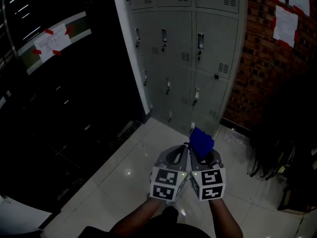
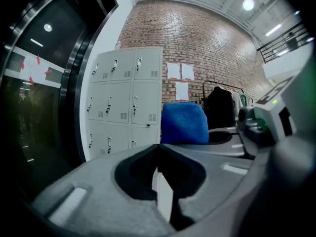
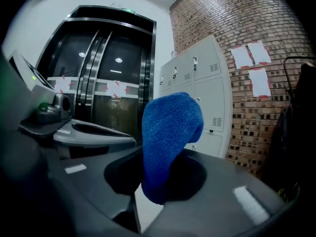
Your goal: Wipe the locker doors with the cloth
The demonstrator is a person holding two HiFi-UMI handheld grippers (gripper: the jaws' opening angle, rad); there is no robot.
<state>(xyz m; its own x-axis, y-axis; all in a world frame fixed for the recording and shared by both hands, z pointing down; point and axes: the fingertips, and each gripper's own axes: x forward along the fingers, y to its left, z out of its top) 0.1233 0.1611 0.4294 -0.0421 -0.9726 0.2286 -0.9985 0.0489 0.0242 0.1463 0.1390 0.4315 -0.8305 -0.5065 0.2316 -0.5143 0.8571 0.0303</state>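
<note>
A bank of grey metal lockers [image 1: 190,48] stands against the wall ahead, with small handles and vent slots on each door. A folded blue cloth [image 1: 201,143] sticks out of my right gripper [image 1: 202,155], whose jaws are shut on it; the same cloth [image 3: 168,137] fills the middle of the right gripper view. Beside it my left gripper [image 1: 179,157] is held close on the left, its jaws shut with nothing between them. From the left gripper view the cloth [image 2: 183,122] shows just to the right, and the lockers [image 2: 126,102] stand some way off.
A dark glass lift door [image 1: 54,93] with red-and-white tape lies to the left. A brick wall [image 1: 270,58] with white papers runs on the right. Dark clothes [image 1: 285,138] hang at the right. The floor is pale glossy tile [image 1: 129,172].
</note>
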